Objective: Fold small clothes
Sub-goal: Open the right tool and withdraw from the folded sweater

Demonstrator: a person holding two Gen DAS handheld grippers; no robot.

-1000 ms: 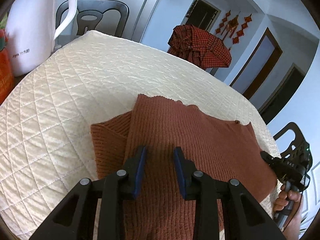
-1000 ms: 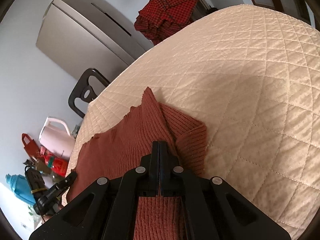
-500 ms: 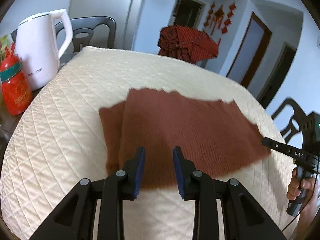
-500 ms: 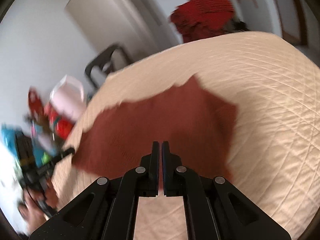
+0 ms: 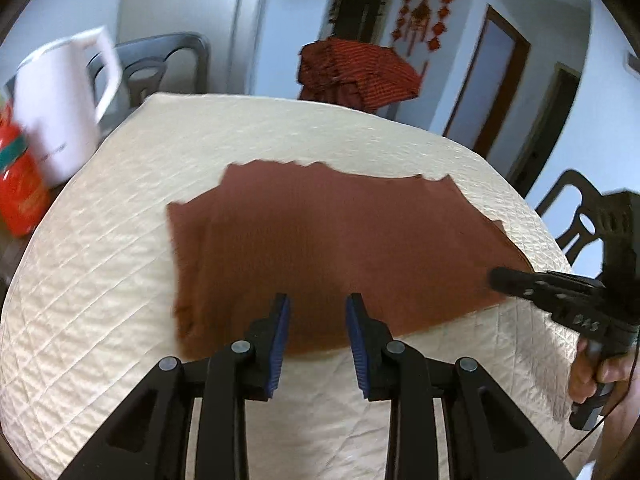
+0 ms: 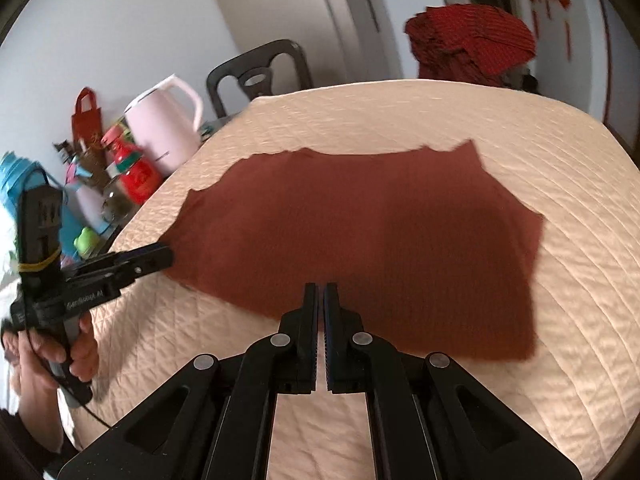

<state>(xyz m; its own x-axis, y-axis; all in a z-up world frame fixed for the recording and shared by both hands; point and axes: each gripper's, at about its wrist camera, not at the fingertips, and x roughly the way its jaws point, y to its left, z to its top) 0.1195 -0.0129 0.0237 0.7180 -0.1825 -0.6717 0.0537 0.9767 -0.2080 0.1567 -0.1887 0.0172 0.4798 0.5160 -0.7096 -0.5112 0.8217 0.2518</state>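
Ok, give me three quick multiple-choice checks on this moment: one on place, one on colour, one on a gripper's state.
1. Where is the garment?
A. Flat on the quilted cover
B. Hanging from a gripper
C. Draped on a chair

2. What colour is it?
A. Cream
B. Rust brown
C. Blue

3. How are the right gripper's jaws?
A. Wide apart
B. Clamped on cloth
C. Shut, empty

Answers: 1 A, the garment lies spread on the quilted cover. 2 B, brown against cream. 3 C, the right gripper shows only a slit between its pads.
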